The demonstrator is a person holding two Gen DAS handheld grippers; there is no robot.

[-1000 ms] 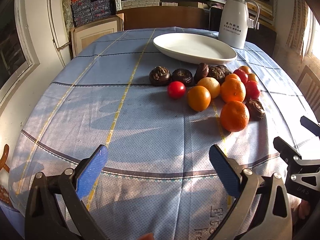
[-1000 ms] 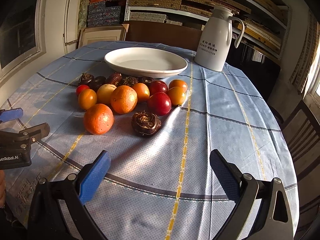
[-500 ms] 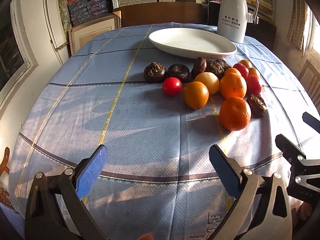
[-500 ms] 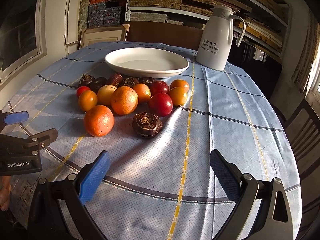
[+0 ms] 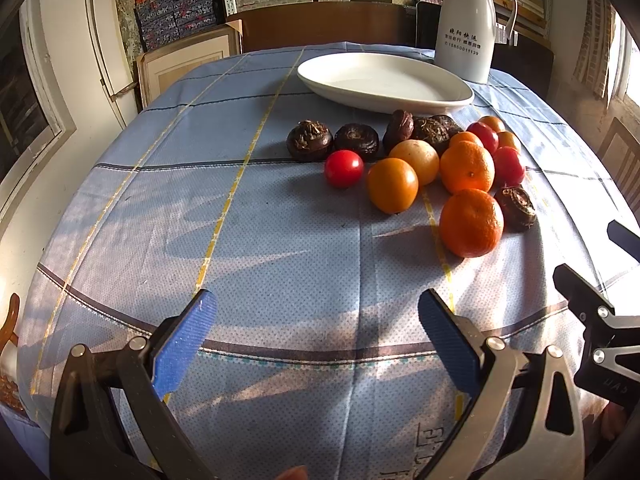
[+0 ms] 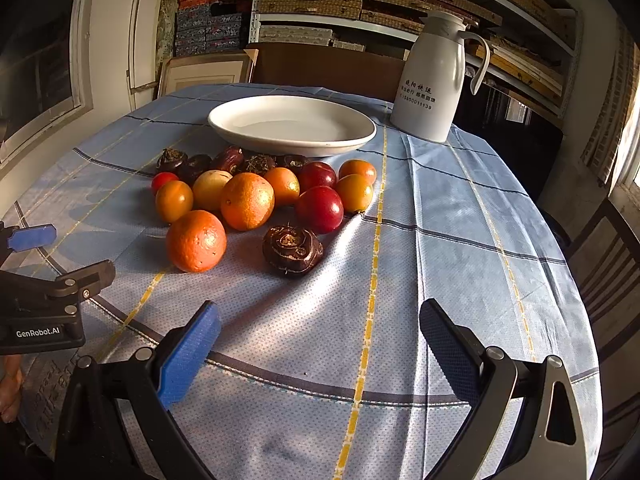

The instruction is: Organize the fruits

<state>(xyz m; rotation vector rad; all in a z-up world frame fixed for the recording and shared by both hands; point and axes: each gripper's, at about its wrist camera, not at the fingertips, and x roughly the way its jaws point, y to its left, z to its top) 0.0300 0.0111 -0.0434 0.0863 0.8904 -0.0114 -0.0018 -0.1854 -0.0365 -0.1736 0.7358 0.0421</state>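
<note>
A pile of fruit lies on the blue checked tablecloth (image 5: 280, 248): oranges (image 5: 471, 222) (image 6: 196, 241), small red tomatoes (image 5: 343, 168) (image 6: 319, 209), yellow-orange fruits (image 5: 392, 185) and dark brown water chestnuts (image 5: 309, 140) (image 6: 292, 249). Behind the pile stands an empty white oval plate (image 5: 448, 98) (image 6: 240, 128). My left gripper (image 5: 316, 320) is open near the table's front, short of the fruit. My right gripper (image 6: 320, 320) is open too, with the nearest chestnut just ahead of it. Each gripper shows at the edge of the other's view.
A white thermos jug (image 5: 464, 20) (image 6: 434, 76) stands behind the plate at the right. A wooden chair (image 6: 608, 256) is at the table's right side. Shelves with boxes and a framed board (image 5: 180, 60) fill the back.
Both grippers have moved forward toward the fruit, which now looks larger and nearer. Both stay open and nothing was picked up.
</note>
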